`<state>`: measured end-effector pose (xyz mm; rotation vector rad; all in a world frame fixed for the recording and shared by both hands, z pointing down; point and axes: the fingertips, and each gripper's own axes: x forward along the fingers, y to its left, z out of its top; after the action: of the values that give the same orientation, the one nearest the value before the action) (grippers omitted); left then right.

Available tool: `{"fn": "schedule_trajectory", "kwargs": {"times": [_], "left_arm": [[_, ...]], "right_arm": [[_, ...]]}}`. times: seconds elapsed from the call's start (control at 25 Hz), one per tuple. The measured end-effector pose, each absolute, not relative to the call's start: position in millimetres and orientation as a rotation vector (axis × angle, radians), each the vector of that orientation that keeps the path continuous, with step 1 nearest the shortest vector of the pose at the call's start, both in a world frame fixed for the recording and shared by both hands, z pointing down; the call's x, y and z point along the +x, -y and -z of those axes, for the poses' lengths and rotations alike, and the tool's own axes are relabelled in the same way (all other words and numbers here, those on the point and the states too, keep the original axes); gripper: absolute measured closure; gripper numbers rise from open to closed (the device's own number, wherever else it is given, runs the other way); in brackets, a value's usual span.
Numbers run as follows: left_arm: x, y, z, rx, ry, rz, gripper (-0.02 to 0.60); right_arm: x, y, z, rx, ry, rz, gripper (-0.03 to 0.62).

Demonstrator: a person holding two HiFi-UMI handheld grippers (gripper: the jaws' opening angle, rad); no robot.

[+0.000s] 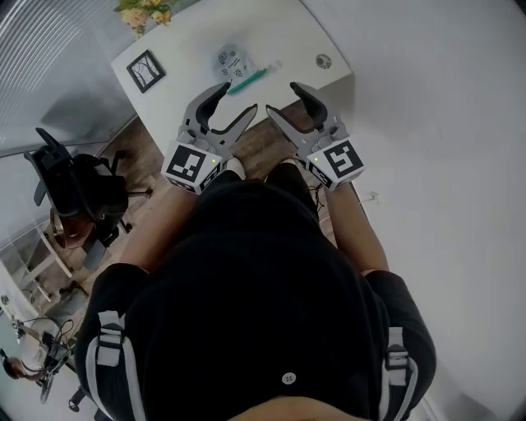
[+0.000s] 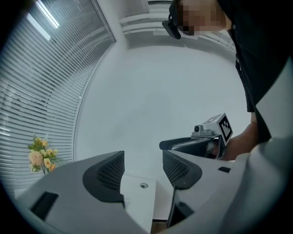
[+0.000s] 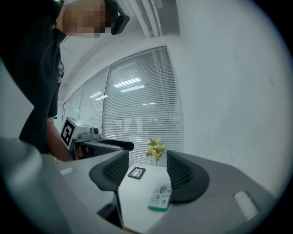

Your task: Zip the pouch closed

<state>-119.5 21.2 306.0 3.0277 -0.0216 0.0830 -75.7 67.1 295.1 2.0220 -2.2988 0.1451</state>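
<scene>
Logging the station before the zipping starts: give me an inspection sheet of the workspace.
Surface: white table.
Job's things: pouch flat on the table, untouched; zip state too small to tell.
Clutter: framed picture, flowers, round fitting.
Grippers: left gripper and right gripper held near the table's edge, jaws apart, empty.
Cables: nothing seen on the table.
Surroundings: black chair, window blinds, wood floor.

White desk (image 1: 189, 49) has a small black picture frame (image 1: 146, 71) on its left side, yellow-ish flowers (image 1: 144, 12) at the far left corner, a round grommet (image 1: 323, 60) on the right. Black office chair (image 1: 74, 185) off left on the wood floor (image 1: 148, 148).
</scene>
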Motion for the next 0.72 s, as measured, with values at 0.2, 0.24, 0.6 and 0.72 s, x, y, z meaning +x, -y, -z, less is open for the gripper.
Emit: {"fn": "schedule_trajectory", "kwargs": {"times": [0.2, 0.24, 0.6, 0.72], "left_arm": [[-102, 0, -313, 3.014, 0.134, -0.106, 0.314], [-99, 6, -314, 3.01, 0.17, -0.108, 0.314], [-58, 41, -317, 2.967, 0.499, -0.148, 0.316], [-49, 50, -321, 2.941, 0.621, -0.155, 0.318]], "right_arm": [[-48, -42, -302, 1.941, 2.363, -0.163, 0.335], [-43, -35, -303, 1.912, 2.384, -0.164, 0.335], [5, 21, -307, 1.614, 2.563, -0.19, 0.335], [15, 35, -316, 1.507, 2.642, -0.206, 0.335]]}}
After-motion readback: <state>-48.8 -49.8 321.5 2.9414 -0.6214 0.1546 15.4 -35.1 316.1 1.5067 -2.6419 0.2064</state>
